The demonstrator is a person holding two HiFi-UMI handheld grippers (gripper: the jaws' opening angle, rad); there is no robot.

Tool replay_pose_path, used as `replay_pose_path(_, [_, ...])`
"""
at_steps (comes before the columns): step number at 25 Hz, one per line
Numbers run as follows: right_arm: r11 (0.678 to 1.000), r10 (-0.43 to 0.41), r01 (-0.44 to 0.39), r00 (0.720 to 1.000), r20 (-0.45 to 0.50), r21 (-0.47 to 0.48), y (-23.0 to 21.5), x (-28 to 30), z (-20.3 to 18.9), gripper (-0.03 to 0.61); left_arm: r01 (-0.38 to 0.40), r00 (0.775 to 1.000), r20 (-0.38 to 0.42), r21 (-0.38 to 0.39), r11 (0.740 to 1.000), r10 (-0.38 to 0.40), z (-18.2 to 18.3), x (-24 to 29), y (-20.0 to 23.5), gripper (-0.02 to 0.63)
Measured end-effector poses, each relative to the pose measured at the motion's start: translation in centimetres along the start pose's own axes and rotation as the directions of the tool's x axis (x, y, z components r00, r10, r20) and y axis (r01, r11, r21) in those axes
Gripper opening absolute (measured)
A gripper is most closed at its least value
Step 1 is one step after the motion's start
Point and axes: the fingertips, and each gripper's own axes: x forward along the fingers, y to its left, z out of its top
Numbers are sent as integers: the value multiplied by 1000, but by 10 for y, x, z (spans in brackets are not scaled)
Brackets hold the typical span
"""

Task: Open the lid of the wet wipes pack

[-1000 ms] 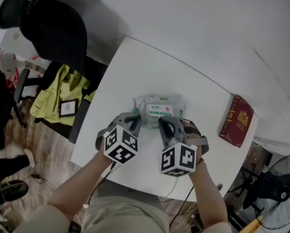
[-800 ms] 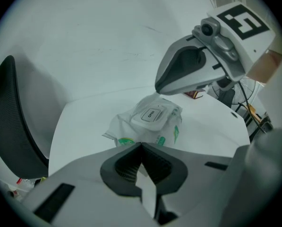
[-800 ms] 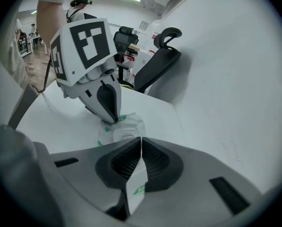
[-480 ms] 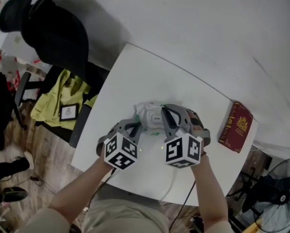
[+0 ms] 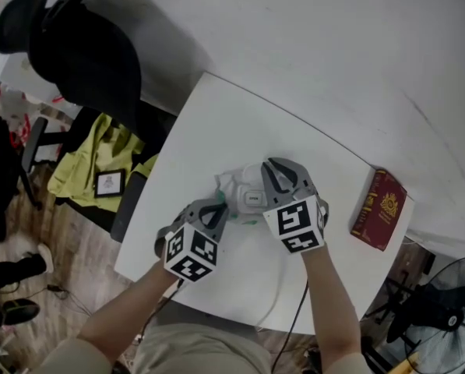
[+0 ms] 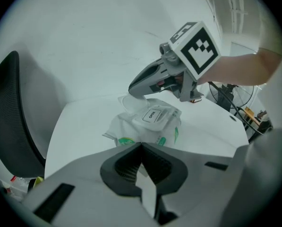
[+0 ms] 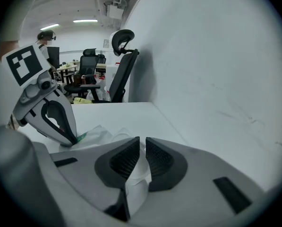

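Note:
The white and green wet wipes pack lies mid-table; in the left gripper view its "OPEN" label shows. The clear lid stands lifted at the pack's far side. My right gripper is at the lid's edge; its jaws are opening, a narrow slit between them with the lid still in it. The left gripper is shut on the pack's near edge and pins it to the white table. Seen from the right gripper view, the left gripper rests on the pack.
A dark red book lies near the table's right edge. A black office chair and a yellow-green garment are beyond the left edge. A fan stands on the floor at lower right. The wall runs along the table's far side.
My right gripper moved away from me across the pack and rolled, and the lid came up with it. The left gripper kept its place on the near edge.

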Motion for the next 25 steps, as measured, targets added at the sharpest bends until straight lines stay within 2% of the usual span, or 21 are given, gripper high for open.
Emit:
replay_pose_path(5, [997,0,-8,995,-101,-73,8,17,-19,41,12,1000,17,-6,1000,-12,0,0,1,21])
replay_pose_path(12, [998,59,-59,988,-143,4,9,26,-28,35,20,999,27,-12,1000,-19,0,0,2,21])
replay_pose_path(16, [995,48,-39,994,-99,90,2,12,-21,34,29,999,33,-49,998,-28,1,-4,4,21])
replay_pose_path(20, [988,20,-17,1000,-17,153,-3,-19,0,28,32,997,79,-103,994,-24,10,-20,7,21])
replay_pose_path(25, [973,-25,0,994,105,230,-7,-71,33,24,-6,990,141,-110,994,21,38,-54,12,21])
